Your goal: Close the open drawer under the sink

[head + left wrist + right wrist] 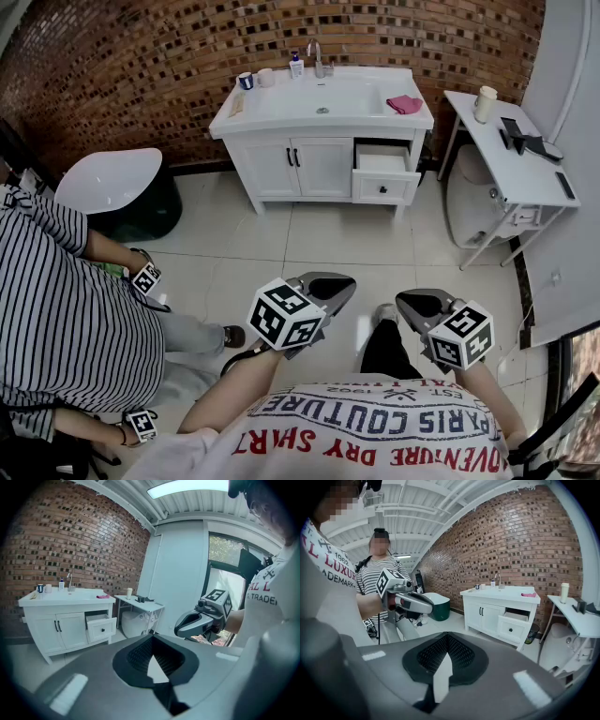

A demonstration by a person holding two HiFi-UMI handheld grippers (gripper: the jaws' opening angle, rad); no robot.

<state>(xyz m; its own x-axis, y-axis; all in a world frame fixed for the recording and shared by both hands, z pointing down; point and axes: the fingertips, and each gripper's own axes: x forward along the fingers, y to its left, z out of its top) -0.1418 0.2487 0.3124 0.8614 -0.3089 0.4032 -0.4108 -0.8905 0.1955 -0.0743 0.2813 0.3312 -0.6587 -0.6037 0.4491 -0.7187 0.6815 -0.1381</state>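
**Now: both tools are hanging closed, well short of the open drawer**

The person is standing back on the tiled floor [309, 239], holding the left tool [323, 289] and the right tool [417, 305] out in front at about the same height. Each tool's own view is showing its jaws brought together with nothing between them, so both are carrying nothing.

The drawer [385, 178] is sitting pulled out of the right end of the white cabinet [281, 167] under the sink [319, 98]. It is lying ahead of both tools and well apart from them. In the left gripper view it is showing to the left of the jaws, and in the right gripper view to the right of them. The two cabinet doors to the left of the drawer are looking shut.

The drawer is looking like a stiff, light wooden box that is probably riding on runners, so it is likely needing only a steady push, not a grip. The best place to press is probably the flat front panel, close to the small dark knob [382, 188] at its middle. Pressing near one edge is risking skewing it in its opening, and a hard shove is risking a slam. The right tool is looking slightly better lined up for the approach, though the whole walk to the cabinet is not yet begun.
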